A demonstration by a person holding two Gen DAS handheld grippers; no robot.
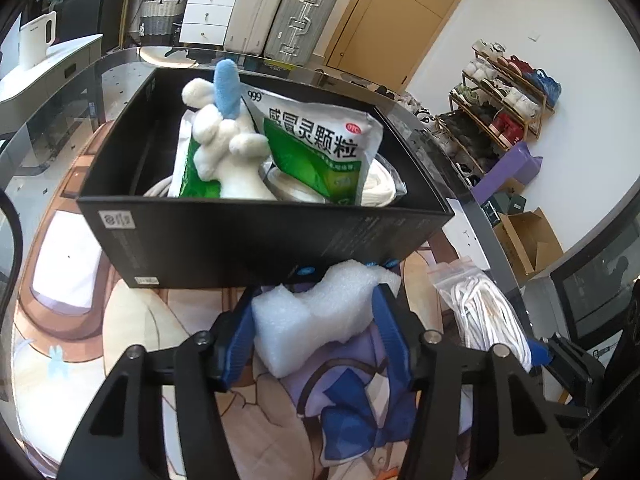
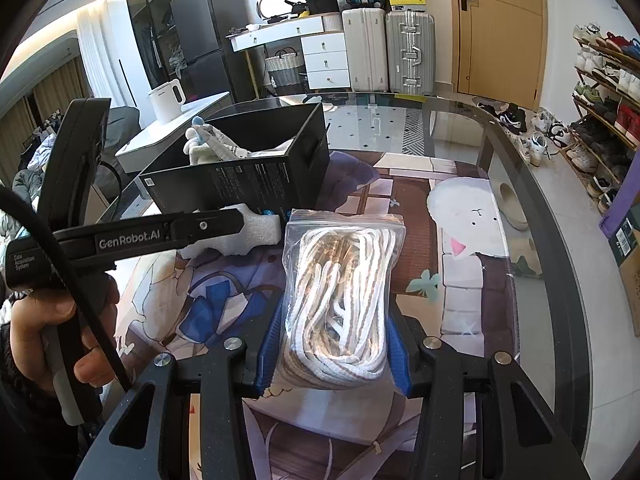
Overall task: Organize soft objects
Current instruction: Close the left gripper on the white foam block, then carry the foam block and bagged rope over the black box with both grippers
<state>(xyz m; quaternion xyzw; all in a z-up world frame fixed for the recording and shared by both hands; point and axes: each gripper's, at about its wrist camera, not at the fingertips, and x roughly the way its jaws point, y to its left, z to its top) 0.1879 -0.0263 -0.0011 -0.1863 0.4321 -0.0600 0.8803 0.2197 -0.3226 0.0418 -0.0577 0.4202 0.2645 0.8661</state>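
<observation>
A white foam piece [image 1: 320, 320] lies on the printed mat just in front of the black box [image 1: 260, 240]. My left gripper [image 1: 316, 308] is shut on it, blue pads pressing both sides. The box holds a white plush toy [image 1: 224, 140] with a blue ear, a green-and-white medicine pouch [image 1: 320, 140] and other white items. In the right wrist view, a clear zip bag of white rope [image 2: 340, 280] sits between the blue fingers of my right gripper [image 2: 336, 316], which is shut on it. The bag [image 1: 484, 312] is to the right of the foam [image 2: 260, 236] and the box [image 2: 240, 184].
A person's hand [image 2: 48, 320] holds the left gripper's handle. The printed mat [image 2: 460, 240] covers a glass table with its curved edge [image 2: 532, 208] at the right. Suitcases [image 2: 408, 52], a shoe rack [image 2: 600, 112] and a white kettle [image 2: 164, 100] stand beyond the table.
</observation>
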